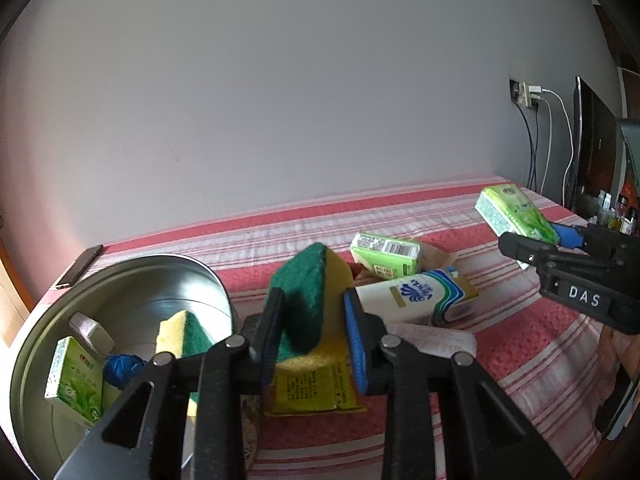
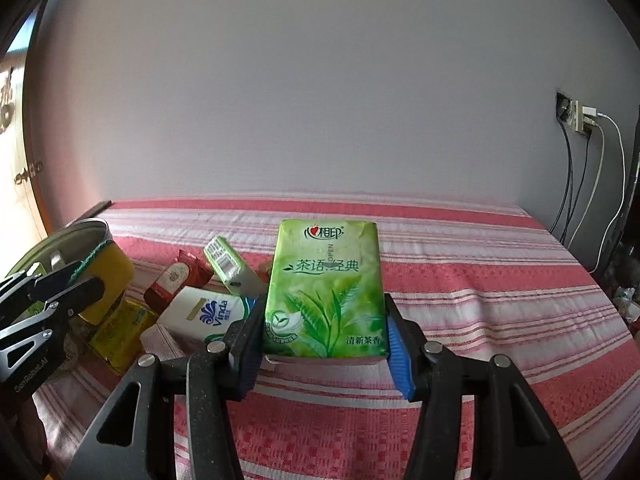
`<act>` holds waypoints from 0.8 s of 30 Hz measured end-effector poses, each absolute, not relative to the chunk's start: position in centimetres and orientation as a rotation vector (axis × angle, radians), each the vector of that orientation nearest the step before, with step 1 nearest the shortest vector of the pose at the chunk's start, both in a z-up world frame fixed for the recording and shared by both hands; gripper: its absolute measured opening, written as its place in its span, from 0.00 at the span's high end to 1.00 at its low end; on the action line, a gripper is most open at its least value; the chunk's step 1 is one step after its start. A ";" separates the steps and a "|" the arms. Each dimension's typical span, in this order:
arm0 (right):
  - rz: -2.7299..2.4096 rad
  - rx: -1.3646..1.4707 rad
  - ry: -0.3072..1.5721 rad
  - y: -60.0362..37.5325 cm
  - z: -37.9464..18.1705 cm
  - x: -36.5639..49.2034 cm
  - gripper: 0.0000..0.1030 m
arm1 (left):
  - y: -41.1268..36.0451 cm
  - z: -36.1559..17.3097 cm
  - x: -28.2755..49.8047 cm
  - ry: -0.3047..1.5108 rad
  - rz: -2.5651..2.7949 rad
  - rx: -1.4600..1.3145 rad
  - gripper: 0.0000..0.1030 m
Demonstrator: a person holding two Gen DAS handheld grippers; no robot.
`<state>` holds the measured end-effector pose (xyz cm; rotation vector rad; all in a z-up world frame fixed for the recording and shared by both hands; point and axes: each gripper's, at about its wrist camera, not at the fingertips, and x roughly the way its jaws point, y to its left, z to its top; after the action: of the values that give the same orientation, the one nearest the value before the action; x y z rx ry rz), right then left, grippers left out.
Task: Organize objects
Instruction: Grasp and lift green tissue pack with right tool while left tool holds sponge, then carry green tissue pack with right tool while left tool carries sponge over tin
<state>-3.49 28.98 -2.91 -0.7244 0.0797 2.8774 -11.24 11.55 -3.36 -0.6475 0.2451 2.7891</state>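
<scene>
Left wrist view shows the red-and-white striped cloth (image 1: 460, 380) bearing a round steel tin (image 1: 120, 280) at the left, already part-filled, which looks like the place for collecting. Beside it the left gripper (image 1: 314, 332) clamps a yellow sponge with green scouring face (image 1: 308, 304), long axis tilted up and away, probably bound for the tin. The right gripper (image 2: 326, 348) pinches a green tea-print tissue pack (image 2: 326, 288) by its long sides above the cloth, length pointing forward toward the wall.
</scene>
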 end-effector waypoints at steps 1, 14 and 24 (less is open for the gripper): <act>2.877 -0.720 0.080 29.0 -2.9 -3.4 0.47 | 11.5 -3.3 -11.2 0.245 2.794 -0.641 0.73; 2.890 -0.612 0.070 28.0 -2.1 -1.8 0.47 | 10.8 -2.9 -10.6 0.205 2.823 -0.589 0.73; 2.915 -0.479 0.069 27.7 -1.5 -0.2 0.47 | 10.6 -2.8 -10.4 0.191 2.834 -0.567 0.73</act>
<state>-0.20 27.71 -1.46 -0.4785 0.0693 2.9151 -10.45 10.57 -2.83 -0.5667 0.1911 2.8337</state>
